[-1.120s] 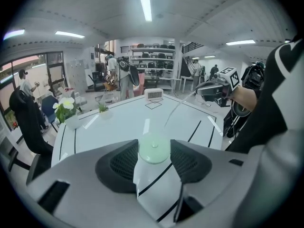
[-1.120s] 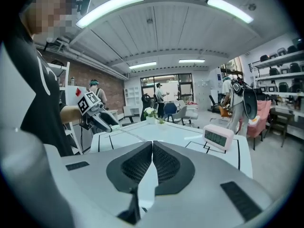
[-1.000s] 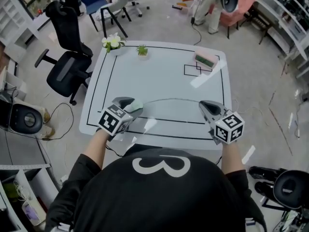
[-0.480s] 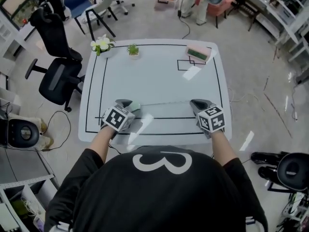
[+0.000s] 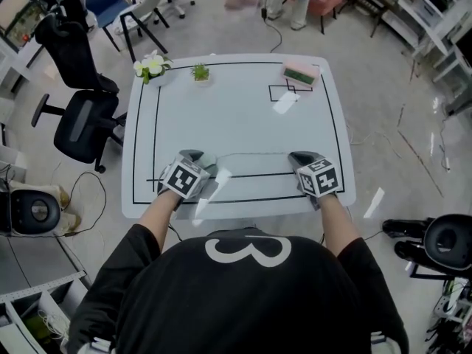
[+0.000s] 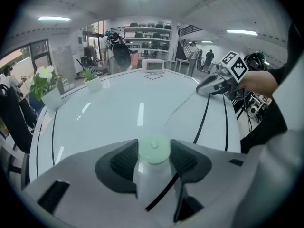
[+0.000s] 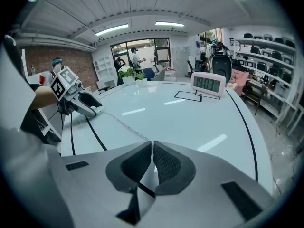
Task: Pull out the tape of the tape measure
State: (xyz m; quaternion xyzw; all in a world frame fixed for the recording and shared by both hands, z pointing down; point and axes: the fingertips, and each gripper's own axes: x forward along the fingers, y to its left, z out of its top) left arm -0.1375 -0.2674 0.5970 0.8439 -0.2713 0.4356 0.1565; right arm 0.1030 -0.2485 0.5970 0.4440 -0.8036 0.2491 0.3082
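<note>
- Far left: the left gripper (image 5: pixel 200 159) has its jaws part-spread and clamped on the round, pale-green tape measure (image 6: pixel 153 151). The case sits between the pads at the jaw tips, low over the table (image 5: pixel 236 109).
- Between the two sets of jaws: the tape (image 5: pixel 254 153) runs as a thin pale strip, slightly bowed, from the case to the right jaws.
- Right: the right gripper (image 5: pixel 296 156) has its jaws pressed almost together, pinching the tape's end flat between the pads.
- Step in hand, as judged: lengthening the pull. It would go best with the right jaws drawn straight away from the case's mouth, the left clamp firm so the case cannot twist, and no sideways kink.
</note>
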